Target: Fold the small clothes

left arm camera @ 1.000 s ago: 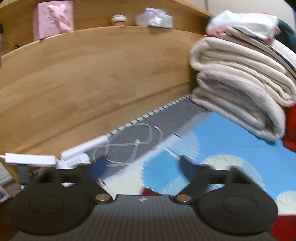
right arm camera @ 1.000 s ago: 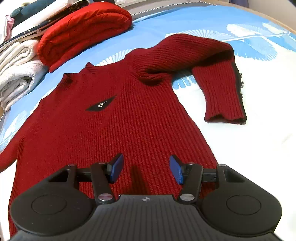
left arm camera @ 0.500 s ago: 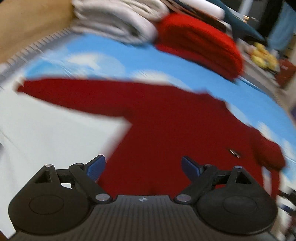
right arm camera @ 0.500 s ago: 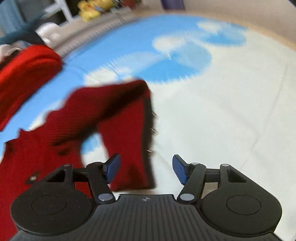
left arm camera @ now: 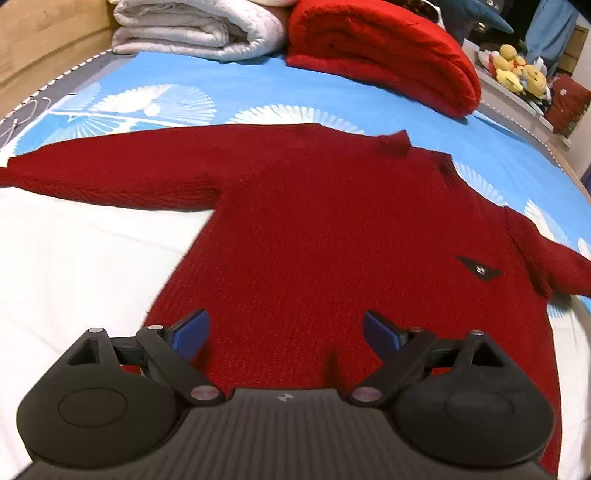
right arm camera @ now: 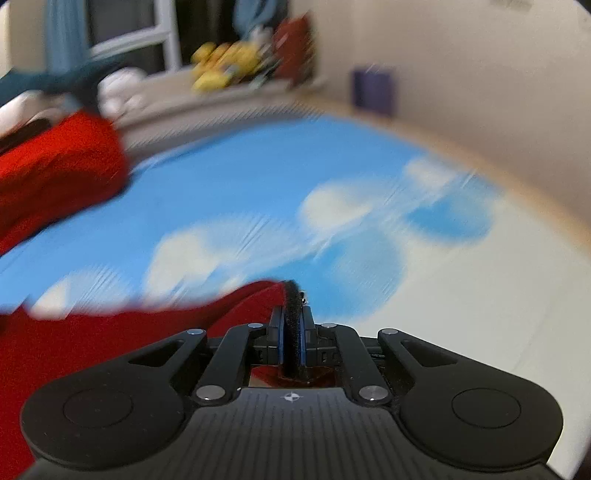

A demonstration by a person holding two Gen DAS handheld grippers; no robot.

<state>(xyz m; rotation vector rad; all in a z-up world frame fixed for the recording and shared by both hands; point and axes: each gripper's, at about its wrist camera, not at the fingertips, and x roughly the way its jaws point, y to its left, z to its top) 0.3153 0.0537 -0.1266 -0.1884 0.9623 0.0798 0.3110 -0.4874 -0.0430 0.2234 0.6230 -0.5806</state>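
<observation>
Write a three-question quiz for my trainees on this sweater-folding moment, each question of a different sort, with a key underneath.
1. True or false: the left tongs are clamped on the red sweater.
2. Multiple choice: what do the right tongs grip? A) a white blanket B) the sweater's dark-trimmed cuff C) nothing
3. Short answer: what lies on the bedsheet beyond the sweater's collar, next to the folded white blanket?

Key
1. False: they stand open above the sweater's lower body.
2. B: the right tongs have just closed on it.
3. A folded red blanket.
</observation>
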